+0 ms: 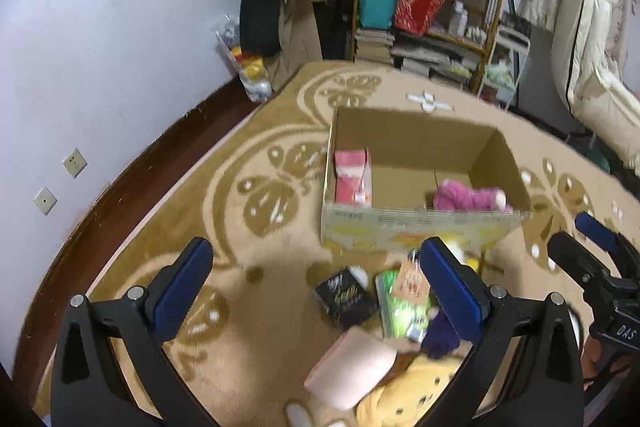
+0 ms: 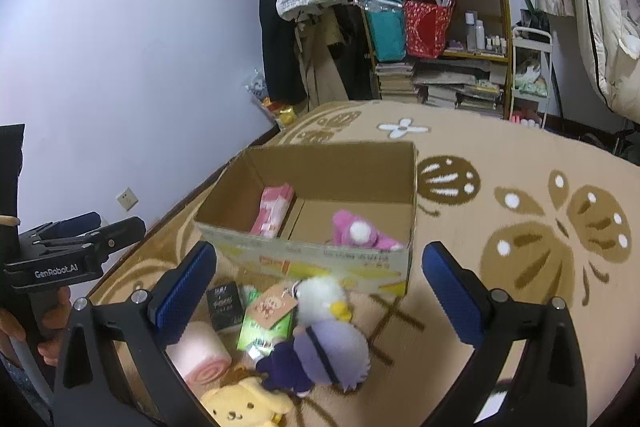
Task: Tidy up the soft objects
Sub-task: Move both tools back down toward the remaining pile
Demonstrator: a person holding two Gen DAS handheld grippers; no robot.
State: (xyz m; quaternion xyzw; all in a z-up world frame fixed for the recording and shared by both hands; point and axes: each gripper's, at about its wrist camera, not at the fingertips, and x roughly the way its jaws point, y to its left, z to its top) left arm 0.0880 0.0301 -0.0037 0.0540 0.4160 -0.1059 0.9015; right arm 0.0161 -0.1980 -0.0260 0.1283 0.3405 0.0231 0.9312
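While both grippers hang over the floor, the biggest thing down there is the tan rug [image 2: 520,187] with its brown leaf pattern, running up to a pale wall [image 2: 140,47] and a cluttered wooden shelf [image 2: 440,23] at the back. Sitting on the rug is an open cardboard box [image 2: 320,171], and two soft things are already in it: a pink packet [image 2: 272,213] leaning at the left inner wall and a pink plush toy [image 2: 360,233] lying at the right front corner.

Just in front of the box lies the waiting pile. Nearest the right gripper [image 2: 320,291] is a white-and-lavender plush bird [image 2: 332,331] with a yellow beak and a paper tag [image 2: 276,307] at its neck. Beside it, to the left, a green packet [image 2: 260,331], then a small black box [image 2: 225,305], then a pink swirl-roll plush [image 2: 200,355]. At the bottom edge peeks a yellow plush dog [image 2: 240,403].

Right gripper: jaws spread as wide as they go, nothing between the pads, the bird below and between them but untouched. Left gripper [image 1: 316,291]: jaws spread wide too, hanging over the black box and the pink roll, gripping nothing. From the right wrist view the left gripper shows at the far left edge, a hand [image 2: 24,327] wrapped round its handle.
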